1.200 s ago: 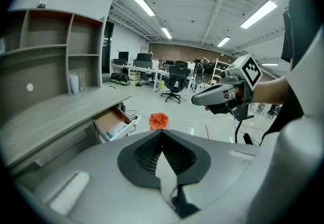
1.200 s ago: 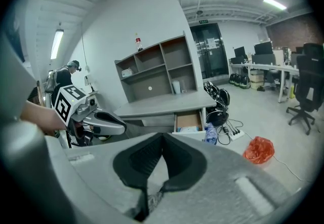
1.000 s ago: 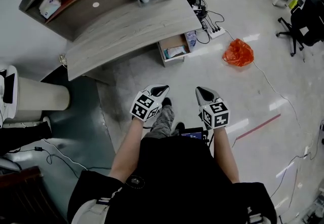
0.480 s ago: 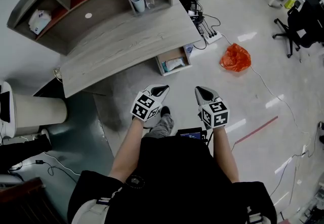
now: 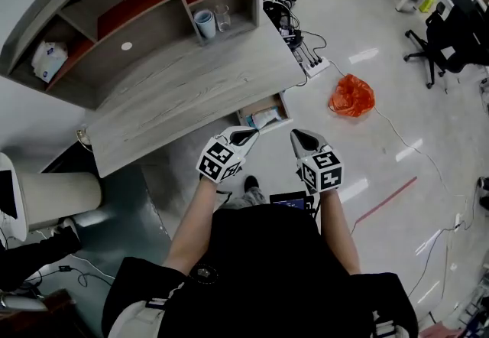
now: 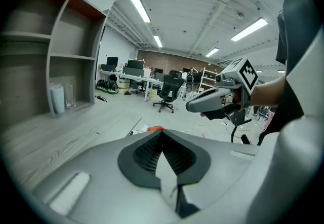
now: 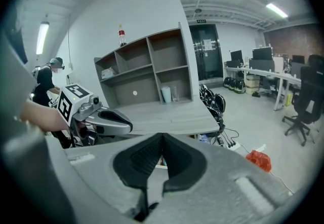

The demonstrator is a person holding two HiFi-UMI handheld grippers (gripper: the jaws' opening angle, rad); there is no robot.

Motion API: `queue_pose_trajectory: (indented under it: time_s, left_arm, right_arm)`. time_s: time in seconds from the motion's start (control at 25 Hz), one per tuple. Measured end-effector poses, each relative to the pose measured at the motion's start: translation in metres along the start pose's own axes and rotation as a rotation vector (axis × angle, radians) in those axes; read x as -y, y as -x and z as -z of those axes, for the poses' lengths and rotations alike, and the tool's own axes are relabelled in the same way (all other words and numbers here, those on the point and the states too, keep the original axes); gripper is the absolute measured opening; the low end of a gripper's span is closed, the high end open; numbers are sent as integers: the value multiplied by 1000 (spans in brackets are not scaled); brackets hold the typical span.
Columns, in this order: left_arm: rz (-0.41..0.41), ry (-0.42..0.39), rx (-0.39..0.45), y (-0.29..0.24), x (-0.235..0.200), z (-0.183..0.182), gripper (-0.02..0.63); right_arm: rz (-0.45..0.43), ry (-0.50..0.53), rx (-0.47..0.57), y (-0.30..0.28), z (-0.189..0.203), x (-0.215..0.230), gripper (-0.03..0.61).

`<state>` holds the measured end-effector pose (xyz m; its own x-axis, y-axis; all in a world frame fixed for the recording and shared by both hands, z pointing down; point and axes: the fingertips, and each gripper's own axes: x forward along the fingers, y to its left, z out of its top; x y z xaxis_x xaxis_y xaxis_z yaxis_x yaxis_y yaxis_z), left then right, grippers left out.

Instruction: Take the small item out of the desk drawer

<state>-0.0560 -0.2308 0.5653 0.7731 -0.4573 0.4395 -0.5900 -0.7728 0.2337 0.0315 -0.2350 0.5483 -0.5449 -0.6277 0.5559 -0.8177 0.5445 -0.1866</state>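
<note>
Desk (image 5: 176, 92) and open drawer (image 5: 286, 108) are showing closer to both grippers than a second ago; the person is walking in. Left gripper (image 5: 246, 134) is being carried with jaws closed, nothing in them. Right gripper (image 5: 299, 138) is the same, pads together and empty. The small item is lying among pale contents (image 5: 265, 116) in the drawer under the desk's right end, too small to single out. Likely still approaching. It's worth opening one gripper's jaws before reaching and coming in from the front, since the desktop is overhanging the drawer's back. Power strip with cables (image 5: 312, 63) is lying beside the drawer, a possible snag. Orange bag (image 5: 351, 96) is sitting further right; cup (image 5: 204, 23) is on the shelf.
</note>
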Motion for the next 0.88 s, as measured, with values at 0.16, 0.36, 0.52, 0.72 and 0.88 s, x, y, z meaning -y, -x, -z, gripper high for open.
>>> queue_pose_trajectory:
  time_s: [0.16, 0.36, 0.52, 0.72, 0.88]
  left_arm:
    - [7, 4, 13, -4, -17, -6, 2]
    - [7, 30, 6, -6, -29, -1, 2]
    - [-13, 42, 8, -11, -34, -4, 2]
    - [-56, 50, 21, -15, -34, -11, 2]
    - [-91, 50, 29, -20, -33, -19, 2]
  right_arm:
    - [28, -2, 0, -8, -10, 8, -2]
    - [32, -17, -11, -17, -11, 14, -2]
    - [-13, -2, -7, -24, -17, 15, -2]
    - [-59, 47, -14, -30, -29, 21, -2]
    - [-93, 77, -7, -30, -36, 29, -2]
